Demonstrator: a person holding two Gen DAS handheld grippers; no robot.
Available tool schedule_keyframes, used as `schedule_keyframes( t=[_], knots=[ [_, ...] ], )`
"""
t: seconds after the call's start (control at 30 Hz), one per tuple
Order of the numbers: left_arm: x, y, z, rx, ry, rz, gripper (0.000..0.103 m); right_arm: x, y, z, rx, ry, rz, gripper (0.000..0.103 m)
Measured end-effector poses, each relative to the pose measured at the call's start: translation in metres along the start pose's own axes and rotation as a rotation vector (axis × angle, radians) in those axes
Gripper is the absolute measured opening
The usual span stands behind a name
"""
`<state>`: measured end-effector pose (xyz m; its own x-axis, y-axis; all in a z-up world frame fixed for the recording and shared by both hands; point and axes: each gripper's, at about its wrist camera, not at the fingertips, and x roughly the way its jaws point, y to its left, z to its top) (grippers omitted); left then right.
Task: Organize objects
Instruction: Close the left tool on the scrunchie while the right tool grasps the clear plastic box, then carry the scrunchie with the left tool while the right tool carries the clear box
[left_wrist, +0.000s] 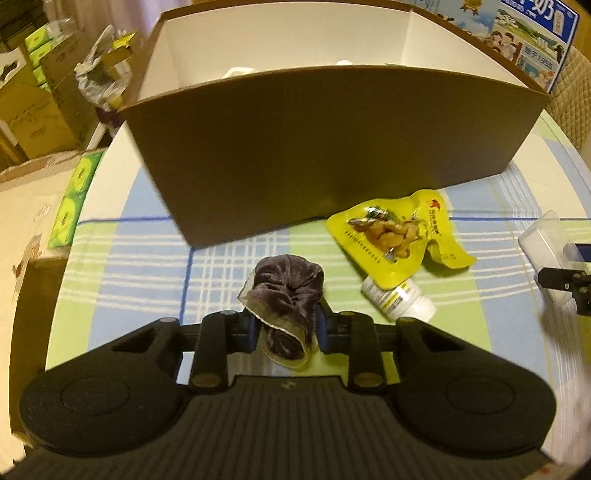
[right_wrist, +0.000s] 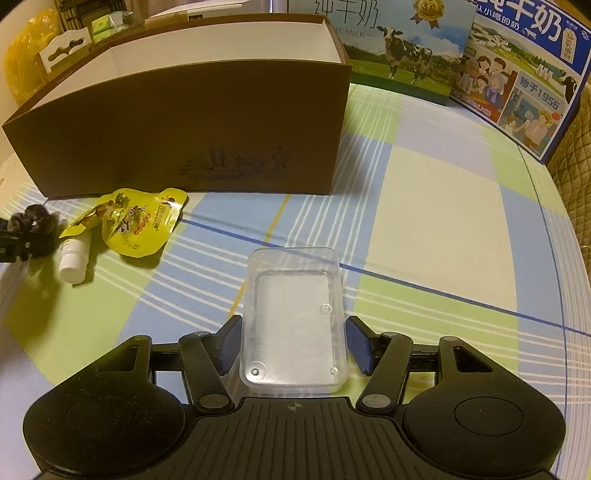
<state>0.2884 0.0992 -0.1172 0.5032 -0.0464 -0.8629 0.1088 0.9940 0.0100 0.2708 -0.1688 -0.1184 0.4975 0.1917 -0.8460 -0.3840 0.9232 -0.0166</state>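
A: What is gripped by the left gripper (left_wrist: 286, 328)?

B: A dark velvet scrunchie (left_wrist: 286, 295) is pinched between its blue pads; the jaws are closed on it, just above the checked cloth of the bench (left_wrist: 147, 266).

A: And the right gripper (right_wrist: 293, 349)?

B: A clear plastic case (right_wrist: 293, 317) is seen between its jaws, with the pads at its long sides. Whether it is pressed or only flanked cannot be told.

A: What is found further out?

B: A yellow snack pouch (left_wrist: 399, 236) is laid over a small white bottle (left_wrist: 400, 304), between the two grippers. Behind them an open brown cardboard box (left_wrist: 332, 147) with a white inside is stood on the bench. Milk cartons (right_wrist: 517, 81) are lined up beyond it, to the right.
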Motion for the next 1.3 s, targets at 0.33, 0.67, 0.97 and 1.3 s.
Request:
schedule_keyframes(
  t=[0.33,0.67,0.97,1.3],
  knots=[
    [-0.019,0.002,-0.021,-0.03,0.042,-0.014,0.025,0.005,0.0,0.003,-0.003,-0.006,0.002,0.057],
    [-0.025,-0.004,-0.029,-0.025,0.055,-0.026,0.024,0.001,0.004,0.004,-0.031,-0.003,0.004,0.053],
    [-0.029,-0.008,-0.027,-0.019,0.047,-0.037,0.024,-0.016,0.013,0.006,-0.036,-0.025,0.043,0.053],
    [-0.047,-0.009,-0.017,-0.021,-0.002,-0.043,0.024,-0.044,0.024,0.022,-0.03,-0.09,0.1,0.053]
  ],
)
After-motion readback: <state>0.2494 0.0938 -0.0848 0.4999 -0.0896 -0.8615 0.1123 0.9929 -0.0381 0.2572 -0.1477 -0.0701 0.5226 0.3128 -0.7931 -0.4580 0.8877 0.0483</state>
